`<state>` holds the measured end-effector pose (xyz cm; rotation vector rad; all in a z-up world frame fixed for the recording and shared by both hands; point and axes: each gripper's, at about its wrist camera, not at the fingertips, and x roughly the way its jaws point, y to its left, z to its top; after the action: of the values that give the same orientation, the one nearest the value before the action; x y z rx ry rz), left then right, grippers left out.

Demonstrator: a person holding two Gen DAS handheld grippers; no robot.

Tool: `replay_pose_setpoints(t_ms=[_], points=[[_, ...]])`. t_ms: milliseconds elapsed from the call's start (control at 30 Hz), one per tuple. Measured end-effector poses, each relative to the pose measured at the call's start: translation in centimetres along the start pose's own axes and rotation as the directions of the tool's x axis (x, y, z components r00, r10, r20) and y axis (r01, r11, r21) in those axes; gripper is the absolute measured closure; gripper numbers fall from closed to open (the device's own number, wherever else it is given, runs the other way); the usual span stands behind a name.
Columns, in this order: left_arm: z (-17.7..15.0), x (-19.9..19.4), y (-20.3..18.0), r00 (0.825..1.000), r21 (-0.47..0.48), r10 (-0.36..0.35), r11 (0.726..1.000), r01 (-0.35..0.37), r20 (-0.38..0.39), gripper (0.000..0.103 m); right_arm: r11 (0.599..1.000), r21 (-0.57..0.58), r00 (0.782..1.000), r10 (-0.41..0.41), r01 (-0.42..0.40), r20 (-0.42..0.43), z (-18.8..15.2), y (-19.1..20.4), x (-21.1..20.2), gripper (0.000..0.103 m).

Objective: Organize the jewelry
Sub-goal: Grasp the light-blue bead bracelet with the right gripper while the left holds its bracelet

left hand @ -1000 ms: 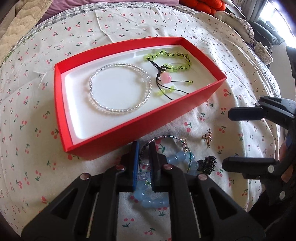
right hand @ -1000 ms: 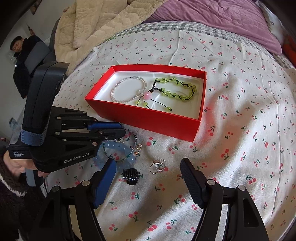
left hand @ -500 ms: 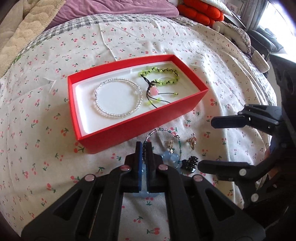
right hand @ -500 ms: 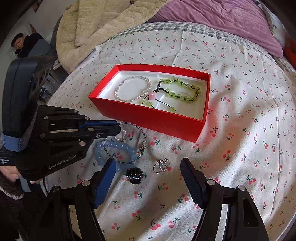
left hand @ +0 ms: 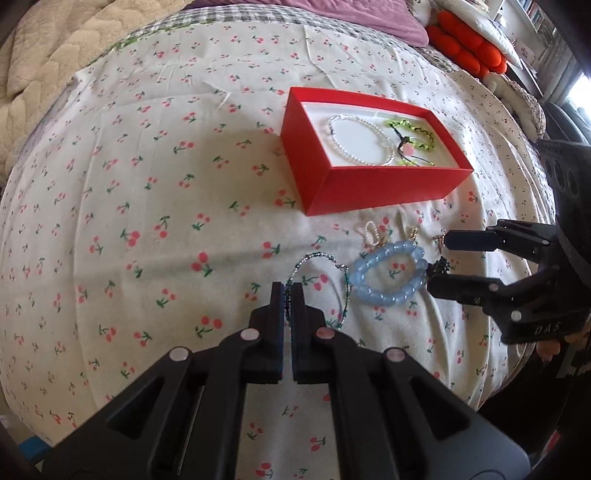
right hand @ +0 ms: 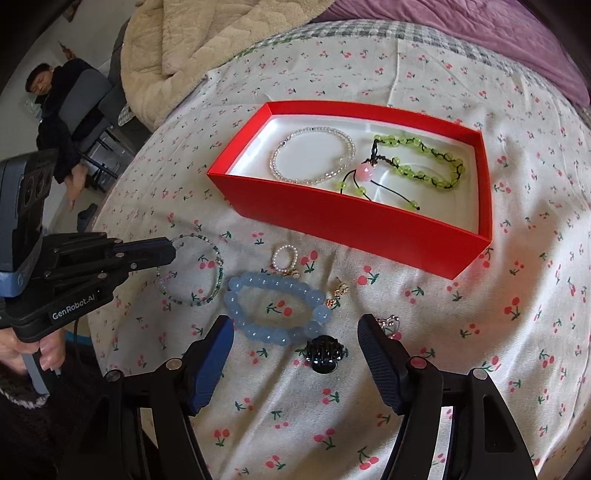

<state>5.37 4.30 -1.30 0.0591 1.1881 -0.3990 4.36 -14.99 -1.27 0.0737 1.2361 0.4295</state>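
A red box (left hand: 373, 184) (right hand: 354, 221) holds a clear bead bracelet (right hand: 314, 155) and a green bead bracelet (right hand: 424, 162). My left gripper (left hand: 288, 295) (right hand: 170, 251) is shut on a thin green and silver bead bracelet (left hand: 317, 258) (right hand: 218, 269), lifted to the left of the box. A blue bead bracelet (left hand: 388, 273) (right hand: 277, 310) lies on the cloth. My right gripper (right hand: 295, 332) (left hand: 443, 258) is open just above a black hair claw (right hand: 325, 354).
A small pearl ring (right hand: 285, 257), a gold earring (right hand: 338, 293) and a silver charm (right hand: 391, 325) lie on the cherry-print bedspread (left hand: 147, 184). A beige blanket (right hand: 177, 48) and purple quilt (right hand: 461, 33) lie behind. A person (right hand: 55, 103) sits at far left.
My left gripper pulled the thin bracelet out from under the blue one and moved it left, away from the box. The blue bracelet now lies free. The right gripper stayed open.
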Motion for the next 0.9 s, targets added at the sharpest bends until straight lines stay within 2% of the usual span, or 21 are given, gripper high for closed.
replay_pose_setpoints(t_ms=[133,233,300,367,500,767,900], points=[[-0.3,0.1,0.9,1.0,-0.023,0.013,1.0,-0.013,-0.007,0.099,0.989,0.131,0.996,0.075,-0.068,-0.049,0.8,-1.5,1.0,0.05],[-0.3,0.4,1.4,1.0,-0.04,-0.021,0.999,0.02,-0.023,0.089,0.981,0.174,0.992,0.099,-0.084,-0.078,1.1,-1.8,1.7,0.059],[-0.3,0.8,1.6,0.999,-0.044,-0.01,0.999,0.008,-0.038,0.079,0.983,0.171,0.992,0.08,-0.062,-0.101,1.2,-1.6,2.2,0.062],[-0.4,1.6,1.7,0.998,-0.04,0.02,0.999,-0.022,-0.061,0.078,0.988,0.155,0.992,0.013,0.007,-0.126,1.4,-1.3,2.8,0.068],[-0.5,2.3,1.2,0.997,-0.02,0.045,0.999,-0.047,-0.07,0.078,0.993,0.075,0.989,-0.076,0.086,-0.13,1.3,0.0,3.1,0.068],[-0.9,2.9,-0.6,0.994,0.04,0.094,0.995,-0.092,-0.048,0.078,0.989,-0.013,0.984,-0.147,0.147,-0.1,0.7,1.3,4.0,0.068],[-0.9,3.1,-0.7,0.995,0.011,0.095,0.995,-0.095,-0.037,0.086,0.985,-0.043,0.982,-0.169,0.166,-0.083,0.7,2.1,4.4,0.067]])
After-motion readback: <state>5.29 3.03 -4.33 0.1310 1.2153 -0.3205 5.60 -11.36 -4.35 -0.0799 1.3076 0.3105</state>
